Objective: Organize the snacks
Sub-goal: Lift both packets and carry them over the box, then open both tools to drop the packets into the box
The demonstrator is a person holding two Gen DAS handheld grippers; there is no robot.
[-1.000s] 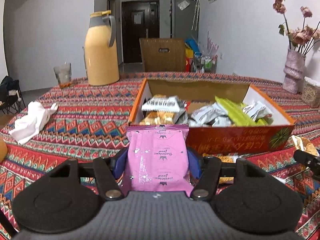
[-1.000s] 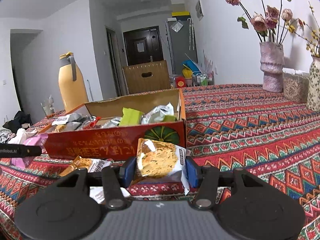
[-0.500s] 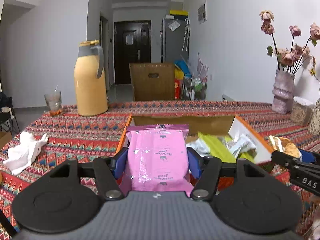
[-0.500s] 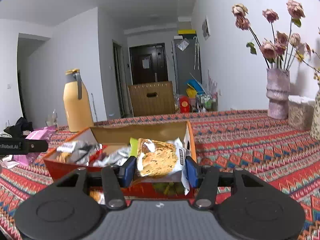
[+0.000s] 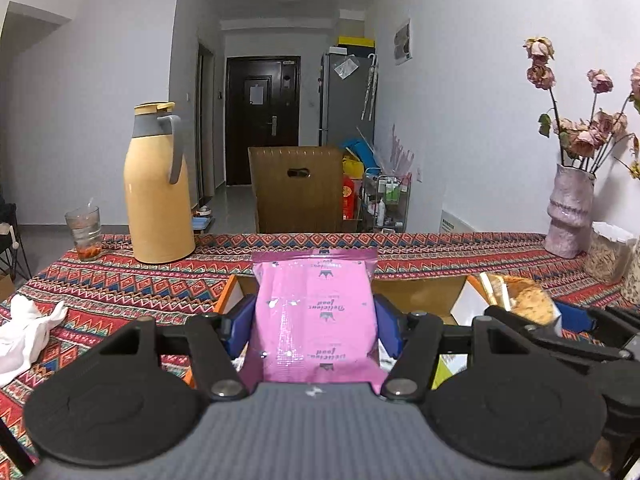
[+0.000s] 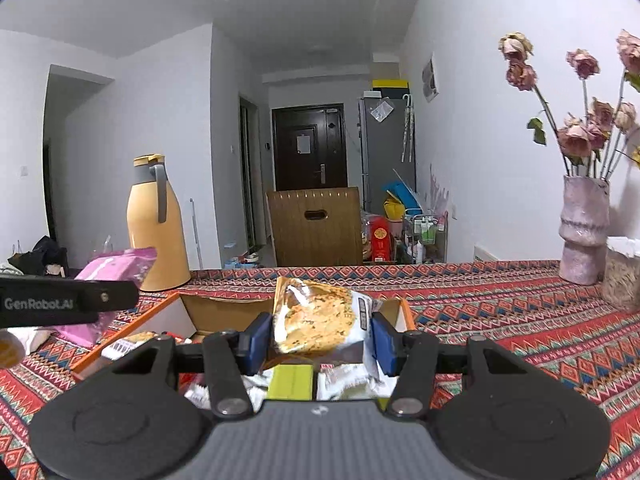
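Here the left tool (image 5: 316, 320) is closed on a pink snack packet (image 5: 316, 312), its blue pads pressing both side edges, and the packet is held upright above the near left end of the cardboard box (image 5: 424, 292). The right tool (image 6: 320, 338) is likewise clamped on a biscuit packet (image 6: 320, 316), carried over the right half of the same box (image 6: 188, 320); from the left wrist view that packet (image 5: 520, 300) shows just to the right of the pink one.

The desk (image 5: 120, 280) is covered with a red, blue and green zigzag cloth. On it stand a tall yellow thermos (image 5: 158, 188) with a grey handle, a glass (image 5: 85, 232) beside it, and a crumpled white tissue (image 5: 28, 328) near the left edge. A pale pink vase (image 6: 584, 232) of dried roses stands at the far right by the white wall. Beyond the desk are a wooden chair back (image 6: 314, 224), a dark door (image 6: 310, 146) down the hallway, and a grey fridge (image 6: 386, 148).

The pink packet is glossy, with small upside-down print. The biscuit packet is clear and white, showing a golden, speckled biscuit inside.

The box is open-topped, orange-rimmed, brown inside. In it lie a yellow-green packet (image 6: 290, 380), white and silvery wrappers (image 6: 348, 380), and a wrapper with a barcode (image 6: 120, 346) at the left end.
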